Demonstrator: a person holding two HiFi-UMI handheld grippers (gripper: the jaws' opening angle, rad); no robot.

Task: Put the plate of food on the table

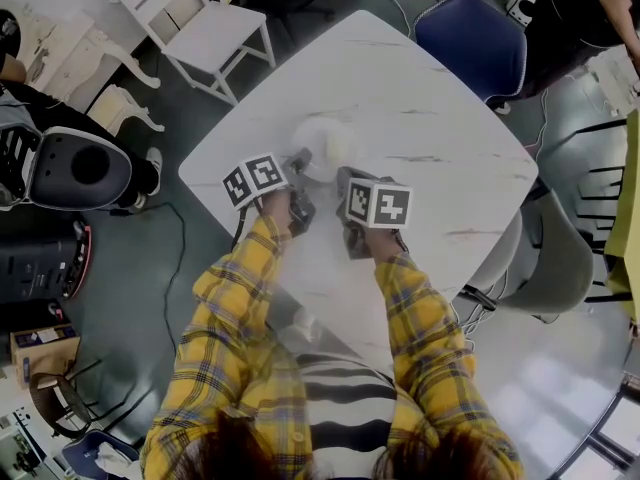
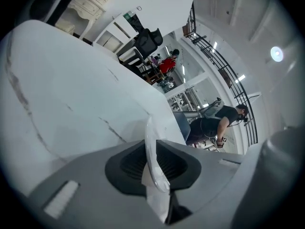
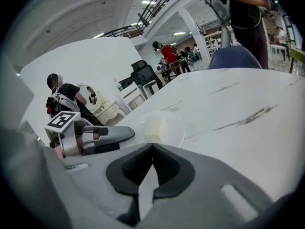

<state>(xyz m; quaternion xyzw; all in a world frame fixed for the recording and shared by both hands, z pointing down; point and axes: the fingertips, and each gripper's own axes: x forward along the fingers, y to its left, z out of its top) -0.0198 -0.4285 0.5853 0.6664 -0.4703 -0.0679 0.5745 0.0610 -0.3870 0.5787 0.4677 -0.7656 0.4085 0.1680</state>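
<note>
Plate, clear and round, is lying flat on the white marbled surface, near its left corner as the head view shows it. It is carrying one pale block of food.

Left gripper is reaching in at the plate's left edge. Its jaws are standing only slightly apart with the rim running between them, and the pads are not visibly clamping it.

Right gripper is hanging just beside the plate's near edge, angled downward, its jaws closed together on nothing.

Yellow plaid sleeves are leading to both grippers.

White chair and blue chair are standing at the surface's far sides.
</note>
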